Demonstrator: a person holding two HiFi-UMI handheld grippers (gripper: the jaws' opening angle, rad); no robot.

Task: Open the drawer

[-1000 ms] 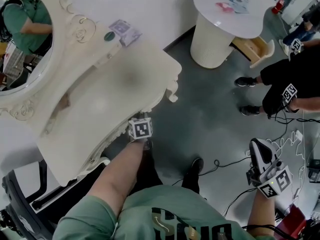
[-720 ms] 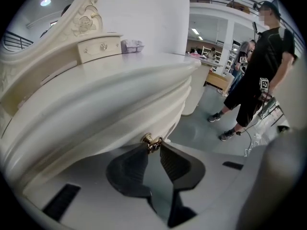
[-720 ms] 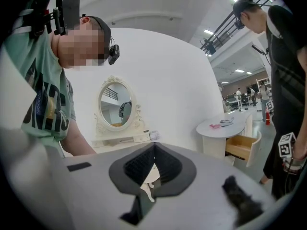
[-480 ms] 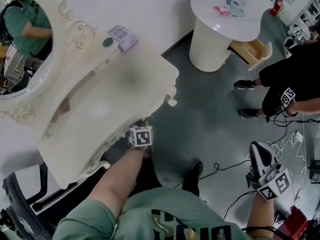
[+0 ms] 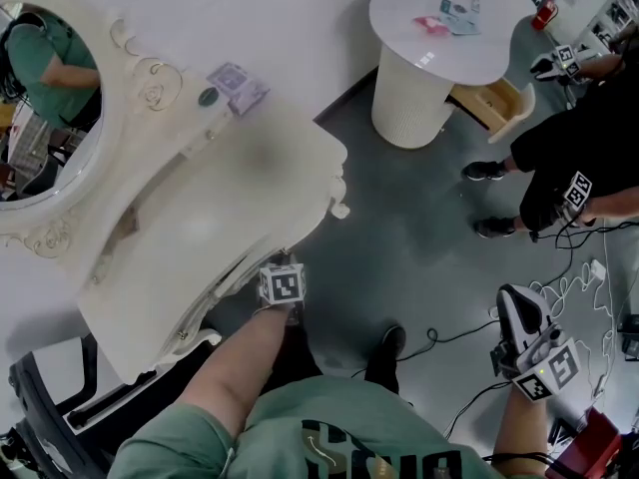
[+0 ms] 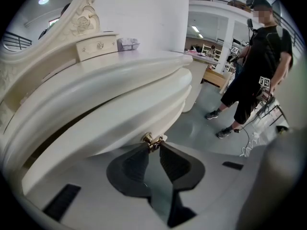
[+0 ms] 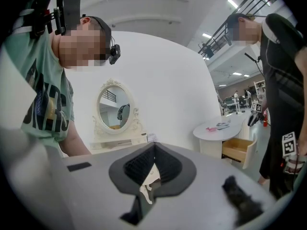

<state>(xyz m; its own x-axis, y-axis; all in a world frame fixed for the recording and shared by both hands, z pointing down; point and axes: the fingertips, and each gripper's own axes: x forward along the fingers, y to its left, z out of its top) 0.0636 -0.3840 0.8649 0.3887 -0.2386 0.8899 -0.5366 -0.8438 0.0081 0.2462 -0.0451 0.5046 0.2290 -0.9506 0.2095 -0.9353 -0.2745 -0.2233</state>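
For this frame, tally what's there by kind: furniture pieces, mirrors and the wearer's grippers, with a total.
Dressing table: 1
Round white table: 1
Oval mirror: 1
Wearer's grippers: 2 (left gripper, fingers have just been closing onto the brass knob; right gripper, shut, empty)
Total: 5

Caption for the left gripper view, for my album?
Left hand-held gripper, jaws just closed on the brass knob under the cream dressing table.
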